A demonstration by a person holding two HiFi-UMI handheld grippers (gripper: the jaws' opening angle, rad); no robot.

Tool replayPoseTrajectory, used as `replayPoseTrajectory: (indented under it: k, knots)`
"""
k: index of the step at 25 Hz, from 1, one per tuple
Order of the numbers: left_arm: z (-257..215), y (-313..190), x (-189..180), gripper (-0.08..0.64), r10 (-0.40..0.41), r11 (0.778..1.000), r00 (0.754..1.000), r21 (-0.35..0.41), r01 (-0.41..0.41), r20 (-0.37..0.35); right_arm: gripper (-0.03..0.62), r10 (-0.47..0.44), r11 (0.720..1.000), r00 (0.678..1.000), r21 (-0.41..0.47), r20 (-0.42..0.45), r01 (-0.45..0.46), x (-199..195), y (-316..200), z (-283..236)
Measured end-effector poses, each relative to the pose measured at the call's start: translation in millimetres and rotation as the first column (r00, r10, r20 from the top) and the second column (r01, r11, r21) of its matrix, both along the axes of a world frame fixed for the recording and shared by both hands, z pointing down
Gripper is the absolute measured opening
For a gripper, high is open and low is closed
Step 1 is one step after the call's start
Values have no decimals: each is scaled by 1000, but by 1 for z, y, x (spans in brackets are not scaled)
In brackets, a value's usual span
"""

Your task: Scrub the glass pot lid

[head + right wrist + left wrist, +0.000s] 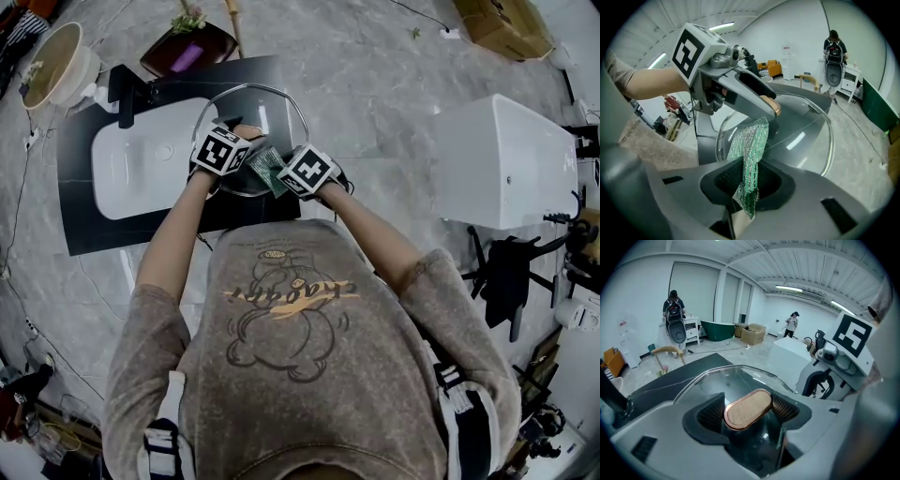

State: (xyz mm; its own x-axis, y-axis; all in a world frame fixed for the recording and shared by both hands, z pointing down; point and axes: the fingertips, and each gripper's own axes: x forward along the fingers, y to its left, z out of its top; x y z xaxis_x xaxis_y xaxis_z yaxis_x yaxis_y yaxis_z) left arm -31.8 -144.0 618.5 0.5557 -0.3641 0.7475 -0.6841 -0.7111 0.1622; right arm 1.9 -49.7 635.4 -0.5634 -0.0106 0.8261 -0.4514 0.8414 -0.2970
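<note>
Left claw holding the lid, right claw bringing the pad to the glass

At the left lay the white sink (141, 173); over its right end my left claw (749, 417) was clamped on the wooden-topped knob (746, 405) of the glass lid (740, 379), which stretched away from the jaws toward its far rim. My right claw (749, 186), the nearer one for scrubbing, pinched a green scouring pad (751, 143) whose long side ran forward toward that knob, seemingly against the glass. I judged the left claw's body crowded the pad's left side, while bare glass to its right, out to the rim, left room for strokes
</note>
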Motion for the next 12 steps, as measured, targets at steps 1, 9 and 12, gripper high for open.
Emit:
replayPoseTrajectory:
  k: [1,9,12]
  knots:
    - [1,0,0,311,0,1000,1000,0,0,1,82,-12,1000,1000,-1,-1,12,-5,3,1]
    - [-1,0,1,311,-3,1000,1000,-6,3,6,83,-78,997,995,-30,-63,76,-34,18,0]
    - [0,0,0,311,-4,1000,1000,-8,4,6,83,-96,995,994,-37,-59,94,-46,23,1]
